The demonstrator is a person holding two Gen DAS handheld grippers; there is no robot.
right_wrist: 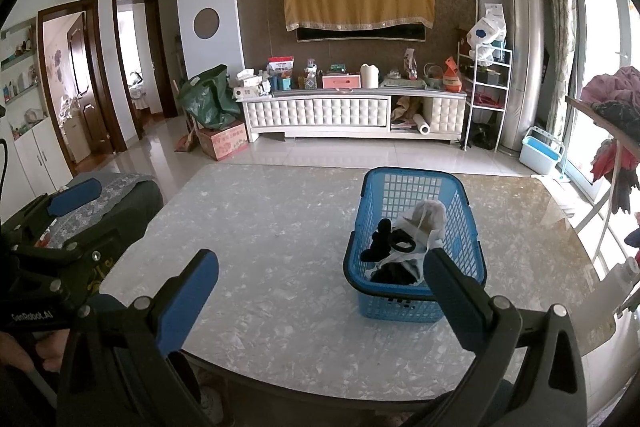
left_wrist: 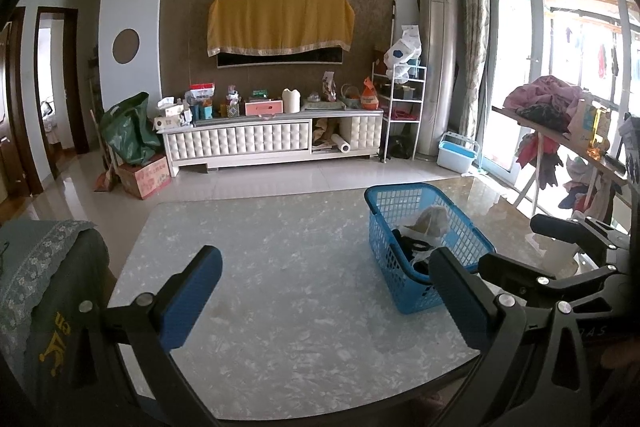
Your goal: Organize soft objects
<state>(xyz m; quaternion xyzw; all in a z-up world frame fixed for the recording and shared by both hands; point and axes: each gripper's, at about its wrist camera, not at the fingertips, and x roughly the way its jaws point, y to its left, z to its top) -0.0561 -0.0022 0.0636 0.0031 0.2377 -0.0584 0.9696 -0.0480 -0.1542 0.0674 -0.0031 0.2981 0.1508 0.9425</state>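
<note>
A blue plastic basket [left_wrist: 378, 227] [right_wrist: 370, 215] stands on the marble table [left_wrist: 272, 247] [right_wrist: 260, 227], right of centre. Inside it lie a whitish cloth bundle [left_wrist: 432, 219] [right_wrist: 426, 217] and black soft items [left_wrist: 412, 247] [right_wrist: 378, 239]. My left gripper [left_wrist: 324, 291] is open and holds nothing; it hovers over the table's near half, and its right finger overlaps the basket's near corner. My right gripper [right_wrist: 320, 291] is open too, with nothing in it, just short of the basket's near end. In the right wrist view the left gripper's blue pad [right_wrist: 76, 201] shows at the far left.
A chair with a grey patterned cover [left_wrist: 44, 259] [right_wrist: 108, 199] stands at the table's left edge. A board piled with clothes [left_wrist: 540, 99] [right_wrist: 616, 95] is at the right by the window. A cluttered white TV cabinet [left_wrist: 260, 139] lines the far wall.
</note>
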